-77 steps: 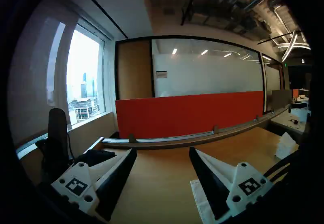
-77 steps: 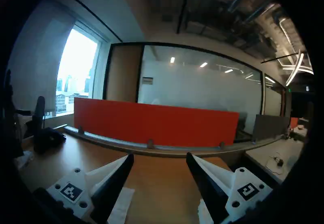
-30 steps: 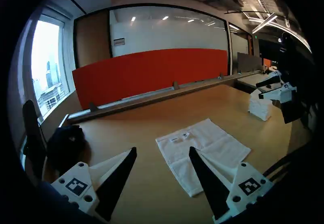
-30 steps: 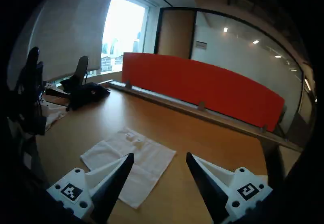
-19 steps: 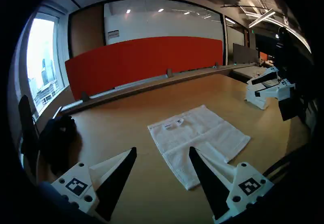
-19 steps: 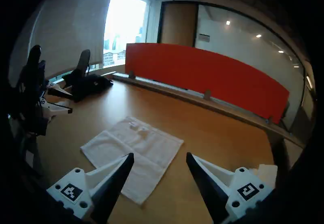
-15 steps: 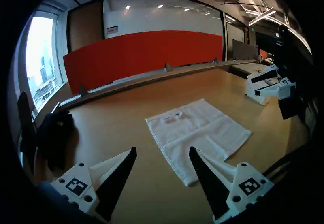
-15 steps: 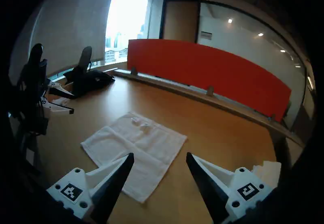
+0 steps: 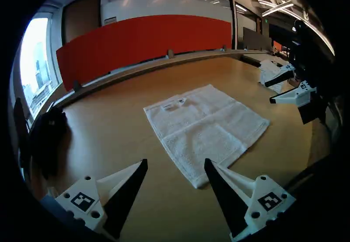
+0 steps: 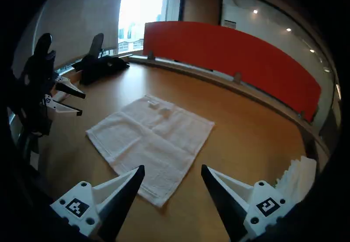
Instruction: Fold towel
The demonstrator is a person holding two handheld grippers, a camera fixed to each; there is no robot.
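So both sets of jaws were wide apart with nothing in them: the left gripper (image 9: 175, 161) and the right gripper (image 10: 172, 167) were just hovering over the wood. The big change over the last couple of seconds was that both cameras had tipped down. Before, they were staring pretty much level at the red divider (image 9: 144, 40) along the far edge, with only scraps of white poking in at the bottom. Now the whole towel (image 9: 205, 126) sat in plain sight, spread flat and unfolded around the middle of the tabletop (image 9: 109, 124), turned a bit so its corners pointed at the grippers. In the left gripper view, its nearest corner lay just ahead of that gripper's right-hand finger. In the right gripper view, another corner of the towel (image 10: 151, 139) sat between the two fingers, a little ahead of them. The small tag (image 9: 175, 104) was on the side toward the divider. Farther out, a stack of folded towels (image 10: 299, 174) sat toward the right edge and some dark bag-looking thing (image 10: 103, 67) toward the far left corner. My read was that no folding had started yet; this was the line-up, and grabbing the near corners looked like the next job.
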